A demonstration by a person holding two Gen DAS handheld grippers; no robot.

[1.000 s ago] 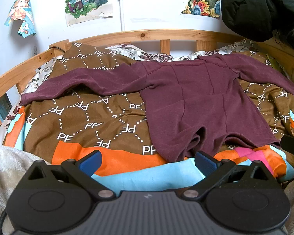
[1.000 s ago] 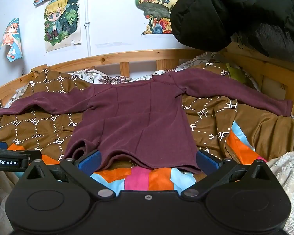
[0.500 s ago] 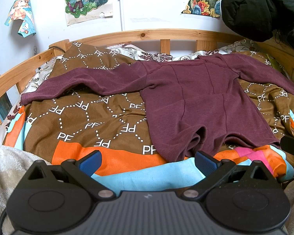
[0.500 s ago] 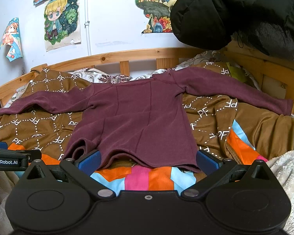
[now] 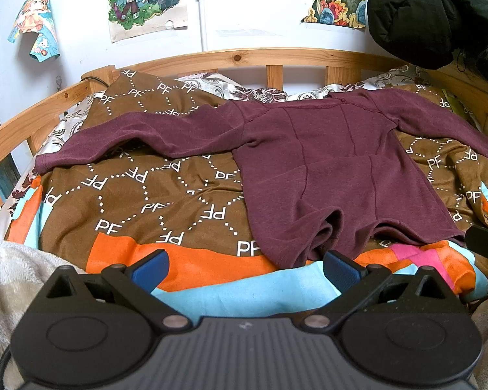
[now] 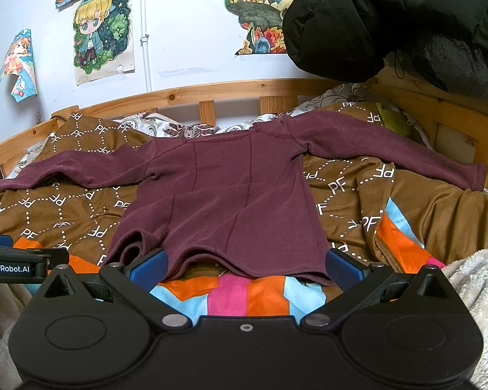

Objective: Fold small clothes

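A small maroon long-sleeved top [image 5: 335, 169] [image 6: 224, 191] lies spread flat on the bed, both sleeves stretched out sideways, hem toward me and rumpled at one corner. My left gripper [image 5: 245, 268] hovers open just before the hem's left corner, nothing between its blue fingers. My right gripper [image 6: 245, 266] is open too, its fingers straddling the width of the hem from just in front, not touching the cloth. The left gripper's side [image 6: 16, 265] shows at the left edge of the right wrist view.
The top rests on a brown patterned quilt [image 5: 130, 195] with orange, blue and pink bands. A wooden bed rail [image 5: 244, 57] runs along the back and sides. A black jacket [image 6: 390, 22] hangs at upper right. Fluffy white blankets [image 6: 471, 279] lie at the near corners.
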